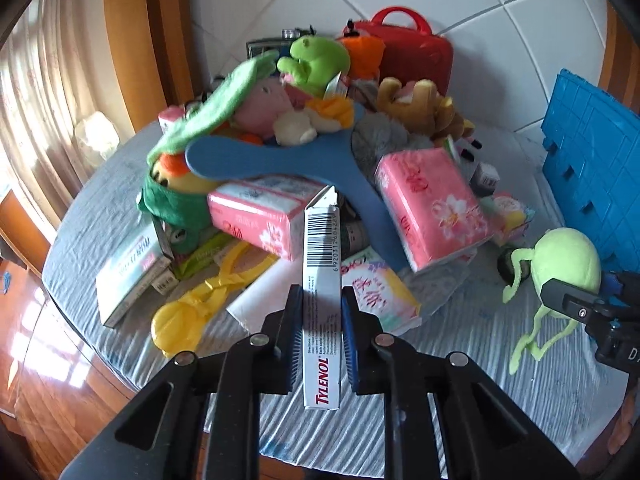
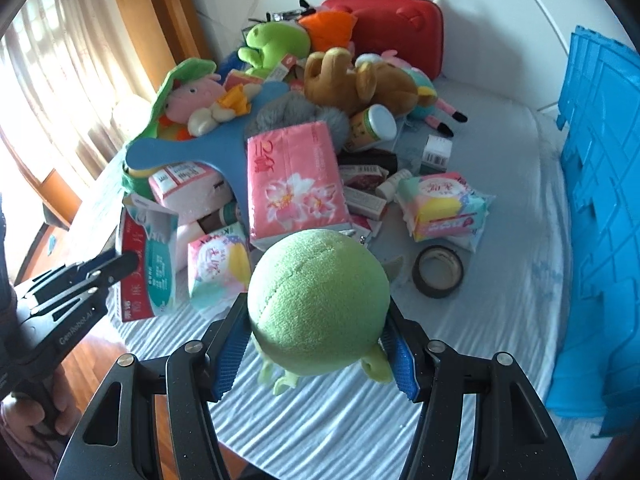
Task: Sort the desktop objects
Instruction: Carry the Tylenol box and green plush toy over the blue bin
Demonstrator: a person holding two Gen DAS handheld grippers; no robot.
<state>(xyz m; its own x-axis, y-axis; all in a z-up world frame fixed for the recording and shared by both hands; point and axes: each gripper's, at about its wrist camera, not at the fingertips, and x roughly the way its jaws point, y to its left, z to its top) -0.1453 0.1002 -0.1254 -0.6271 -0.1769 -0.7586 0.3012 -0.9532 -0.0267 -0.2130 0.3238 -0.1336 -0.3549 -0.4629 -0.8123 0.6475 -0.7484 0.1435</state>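
Note:
My left gripper point(image 1: 322, 320) is shut on a white Tylenol box point(image 1: 322, 264), which stands upright between the blue pads with its torn flap on top. In the right wrist view the same gripper point(image 2: 128, 260) comes in from the left, and the box point(image 2: 148, 264) shows a red and teal face. My right gripper point(image 2: 316, 352) is shut on a round light-green plush toy point(image 2: 318, 300), lifted above the cloth with its thin limbs dangling. The left wrist view shows this plush point(image 1: 568, 260) at the right, with the right gripper's finger point(image 1: 560, 296) against it.
A heap of plush toys, pink tissue packs point(image 2: 296, 184), a flat blue board point(image 1: 280, 156) and small boxes fills the middle of the cloth-covered table point(image 2: 360, 420). A red case point(image 2: 396, 16) stands behind it and a blue crate point(image 2: 600, 200) at the right. A tape roll point(image 2: 440, 272) and yellow tongs point(image 1: 192, 312) lie nearer.

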